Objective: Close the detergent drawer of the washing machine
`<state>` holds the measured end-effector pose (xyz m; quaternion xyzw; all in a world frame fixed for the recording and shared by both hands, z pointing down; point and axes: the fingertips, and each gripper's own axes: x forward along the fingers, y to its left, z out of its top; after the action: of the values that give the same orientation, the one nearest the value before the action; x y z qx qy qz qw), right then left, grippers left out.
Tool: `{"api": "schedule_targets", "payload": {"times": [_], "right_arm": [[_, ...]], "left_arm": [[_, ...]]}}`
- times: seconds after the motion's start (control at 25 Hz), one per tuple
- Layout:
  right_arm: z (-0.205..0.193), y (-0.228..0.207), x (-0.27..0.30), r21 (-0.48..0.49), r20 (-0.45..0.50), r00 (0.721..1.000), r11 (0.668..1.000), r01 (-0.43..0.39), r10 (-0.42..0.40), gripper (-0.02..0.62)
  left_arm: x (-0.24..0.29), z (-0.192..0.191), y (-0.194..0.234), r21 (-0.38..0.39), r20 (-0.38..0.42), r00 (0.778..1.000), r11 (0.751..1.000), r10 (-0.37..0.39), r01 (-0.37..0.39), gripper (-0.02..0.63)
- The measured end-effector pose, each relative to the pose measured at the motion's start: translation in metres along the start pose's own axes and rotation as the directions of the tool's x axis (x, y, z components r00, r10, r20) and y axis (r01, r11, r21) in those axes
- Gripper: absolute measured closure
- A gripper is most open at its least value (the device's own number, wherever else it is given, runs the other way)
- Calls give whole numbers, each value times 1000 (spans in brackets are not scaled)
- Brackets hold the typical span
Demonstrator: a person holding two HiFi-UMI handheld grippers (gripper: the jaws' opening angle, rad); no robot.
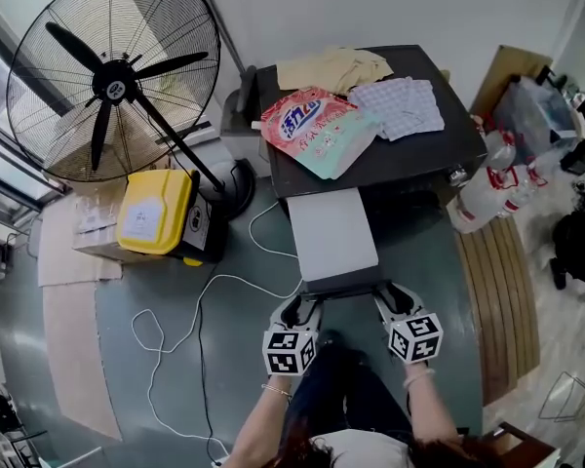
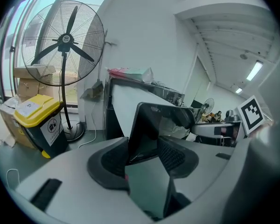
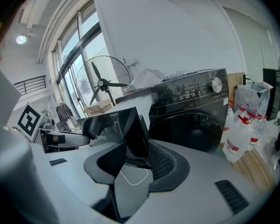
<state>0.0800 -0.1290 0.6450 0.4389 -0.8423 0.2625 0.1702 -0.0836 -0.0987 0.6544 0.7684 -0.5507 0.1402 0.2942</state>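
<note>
I held the detergent drawer [image 1: 331, 234] by its dark front edge as it stood out from the washing machine [image 1: 424, 159], left gripper [image 1: 303, 306] and right gripper [image 1: 394, 296] each clamped on a corner wedged between its fingers.

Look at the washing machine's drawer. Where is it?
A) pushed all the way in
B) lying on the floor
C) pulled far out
C: the grey drawer sticks far out from the front of the washing machine, still attached to it and held above the floor.
</note>
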Motion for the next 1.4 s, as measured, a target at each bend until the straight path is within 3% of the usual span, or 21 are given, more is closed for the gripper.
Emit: {"api": "schedule_targets", "payload": {"times": [0.64, 1.4], "right_arm": [[20, -7, 26, 41, 6, 999, 998, 50, -50, 430], [43, -19, 58, 90, 20, 988, 985, 150, -152, 431]], "left_arm": [[22, 24, 16, 20, -19, 1000, 1000, -19, 19, 399], [50, 58, 32, 108, -54, 993, 989, -101, 106, 407]]}}
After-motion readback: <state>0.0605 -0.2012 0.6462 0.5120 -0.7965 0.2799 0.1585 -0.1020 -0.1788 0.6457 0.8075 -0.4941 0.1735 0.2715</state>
